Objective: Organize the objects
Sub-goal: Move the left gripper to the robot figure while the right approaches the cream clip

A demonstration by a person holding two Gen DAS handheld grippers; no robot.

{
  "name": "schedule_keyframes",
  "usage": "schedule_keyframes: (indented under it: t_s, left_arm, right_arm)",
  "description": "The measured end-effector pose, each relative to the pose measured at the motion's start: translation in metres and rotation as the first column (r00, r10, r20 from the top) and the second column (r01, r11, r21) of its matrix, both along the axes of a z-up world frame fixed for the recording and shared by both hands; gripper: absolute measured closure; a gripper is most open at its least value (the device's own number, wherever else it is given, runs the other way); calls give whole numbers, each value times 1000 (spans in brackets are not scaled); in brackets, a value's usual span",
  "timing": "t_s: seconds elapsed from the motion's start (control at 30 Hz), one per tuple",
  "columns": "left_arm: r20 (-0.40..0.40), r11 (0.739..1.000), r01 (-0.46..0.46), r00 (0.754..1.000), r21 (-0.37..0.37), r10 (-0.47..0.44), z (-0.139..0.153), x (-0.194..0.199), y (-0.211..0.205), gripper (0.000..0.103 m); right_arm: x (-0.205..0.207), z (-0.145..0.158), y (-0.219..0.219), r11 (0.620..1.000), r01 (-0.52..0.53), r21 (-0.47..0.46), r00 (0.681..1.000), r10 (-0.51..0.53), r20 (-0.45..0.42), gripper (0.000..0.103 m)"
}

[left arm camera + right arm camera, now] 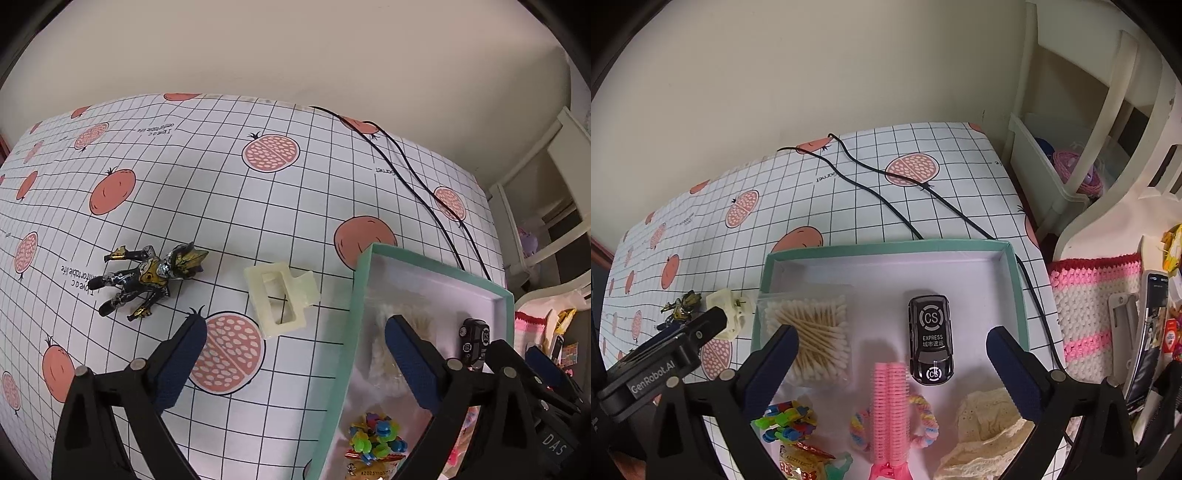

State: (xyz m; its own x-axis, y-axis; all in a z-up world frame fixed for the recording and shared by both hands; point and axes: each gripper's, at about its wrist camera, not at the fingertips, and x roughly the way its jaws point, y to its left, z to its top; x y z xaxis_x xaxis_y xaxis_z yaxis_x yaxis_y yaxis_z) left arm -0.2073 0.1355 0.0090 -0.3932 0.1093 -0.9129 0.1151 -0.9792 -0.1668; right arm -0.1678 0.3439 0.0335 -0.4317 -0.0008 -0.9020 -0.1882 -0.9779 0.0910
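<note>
Lying ahead of open left hand-held gripper (295,347): hair clip (279,299).

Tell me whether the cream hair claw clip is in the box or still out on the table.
Out. The cream hair claw clip lies on the grid-patterned tablecloth, left of the green-rimmed box and beside the toy figure.

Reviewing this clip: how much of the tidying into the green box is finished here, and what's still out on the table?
Mostly done. The green box already holds the cotton swabs, black toy car, pink hair roller, pastel hair tie, lace cloth and colourful clips. Nothing is in hand: the left gripper and right gripper are both open and empty. Left on the table: the action figure and cream hair claw.
</note>
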Motion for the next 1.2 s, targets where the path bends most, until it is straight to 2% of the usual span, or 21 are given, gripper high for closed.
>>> schedule_keyframes:
  t_s: [0.57, 0.9, 1.2]
  left_arm:
    - [20, 999, -26, 999, -18, 26, -3, -1, -9, 6]
    - [25, 1000, -20, 999, 0, 20, 2, -2, -16, 6]
    - [44, 999, -37, 998, 38, 35, 7, -7, -40, 6]
  right_arm:
    - [0, 0, -1, 1000, -6, -2, 1000, 6, 4, 0]
    - [-1, -2, -11, 1000, -22, 0, 1000, 22, 11, 0]
    - [-1, 8, -27, 999, -38, -23, 998, 36, -49, 0]
